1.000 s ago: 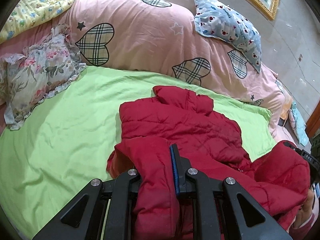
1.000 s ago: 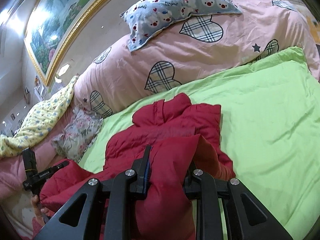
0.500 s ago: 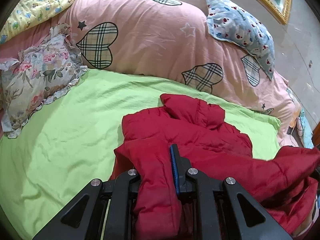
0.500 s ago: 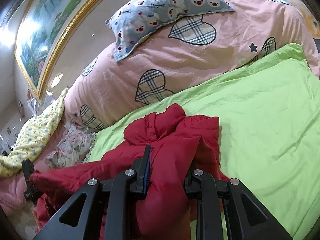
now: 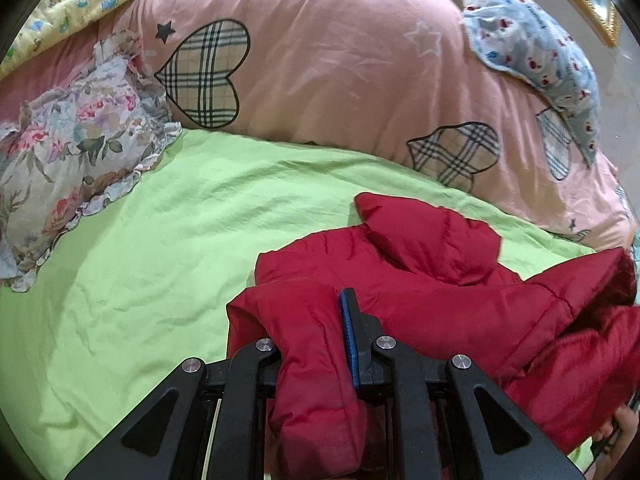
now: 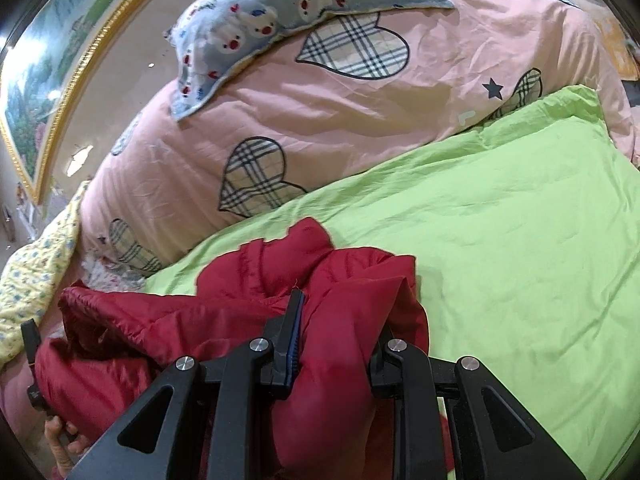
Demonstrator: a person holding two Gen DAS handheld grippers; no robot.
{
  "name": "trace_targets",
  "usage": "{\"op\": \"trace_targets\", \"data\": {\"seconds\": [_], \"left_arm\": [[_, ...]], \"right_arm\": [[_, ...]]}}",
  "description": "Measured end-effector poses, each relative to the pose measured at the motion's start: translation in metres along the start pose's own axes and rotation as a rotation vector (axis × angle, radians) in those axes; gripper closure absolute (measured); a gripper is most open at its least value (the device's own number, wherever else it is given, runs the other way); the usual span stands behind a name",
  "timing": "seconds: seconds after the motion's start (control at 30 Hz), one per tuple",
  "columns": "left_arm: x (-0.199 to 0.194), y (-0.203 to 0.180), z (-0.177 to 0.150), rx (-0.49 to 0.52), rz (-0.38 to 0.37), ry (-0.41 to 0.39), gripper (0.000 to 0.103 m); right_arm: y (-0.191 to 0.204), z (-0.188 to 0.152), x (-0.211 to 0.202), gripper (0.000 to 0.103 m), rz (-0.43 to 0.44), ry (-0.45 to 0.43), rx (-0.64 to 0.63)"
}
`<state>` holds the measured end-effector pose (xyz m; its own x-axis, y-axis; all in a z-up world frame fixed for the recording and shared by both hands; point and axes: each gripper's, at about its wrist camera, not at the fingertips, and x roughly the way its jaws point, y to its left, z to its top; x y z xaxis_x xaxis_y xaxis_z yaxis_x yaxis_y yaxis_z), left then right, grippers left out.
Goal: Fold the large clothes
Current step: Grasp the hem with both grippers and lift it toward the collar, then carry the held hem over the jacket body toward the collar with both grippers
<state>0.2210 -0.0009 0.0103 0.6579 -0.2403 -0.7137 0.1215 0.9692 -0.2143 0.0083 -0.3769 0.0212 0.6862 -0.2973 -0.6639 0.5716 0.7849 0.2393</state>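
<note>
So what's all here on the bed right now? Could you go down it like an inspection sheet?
Surface: green sheet spread over the bed, wrinkled.
Job's things: red padded jacket, bunched, partly lifted off the sheet.
Clutter: pink duvet with plaid hearts; floral pillow; blue bear-print pillow; yellow flowered quilt.
Grippers: left gripper shut on a fold of the jacket; right gripper shut on another fold.
Cables: nothing seen.
Surroundings: gold-framed painting on the wall behind the bed.
</note>
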Motion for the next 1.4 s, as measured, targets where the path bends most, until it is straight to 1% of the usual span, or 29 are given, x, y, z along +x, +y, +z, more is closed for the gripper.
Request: {"op": "trace_targets", "data": {"seconds": [0.27,0.63,0.87,0.97,1.07,1.23,1.33,1.4], "left_arm": [[0.066,0.004,0.013,-0.031,0.027,0.047,0.087],[0.118,0.005,0.023,-0.041,0.060,0.066,0.085],[0.143,0.010,0.027,-0.093,0.057,0.082,0.083],[0.149,0.012,0.031,-0.106,0.052,0.084,0.082],[0.151,0.017,0.035,-0.131,0.026,0.088,0.082],[0.147,0.023,0.041,-0.147,0.005,0.094,0.079],[0.136,0.022,0.044,-0.128,0.008,0.077,0.075],[0.127,0.021,0.045,-0.115,0.011,0.065,0.068]], "right_arm": [[-0.008,0.006,0.045,0.080,-0.050,0.037,-0.003],[-0.011,0.008,0.092,0.080,-0.103,0.075,-0.020],[-0.006,0.013,0.115,0.079,-0.137,0.080,-0.038],[-0.006,0.016,0.127,0.078,-0.147,0.083,-0.034],[-0.007,0.016,0.135,0.078,-0.153,0.081,-0.031],[-0.009,0.018,0.143,0.078,-0.165,0.083,-0.027],[-0.008,0.019,0.147,0.078,-0.171,0.085,-0.031],[-0.008,0.020,0.150,0.078,-0.178,0.085,-0.033]]}}
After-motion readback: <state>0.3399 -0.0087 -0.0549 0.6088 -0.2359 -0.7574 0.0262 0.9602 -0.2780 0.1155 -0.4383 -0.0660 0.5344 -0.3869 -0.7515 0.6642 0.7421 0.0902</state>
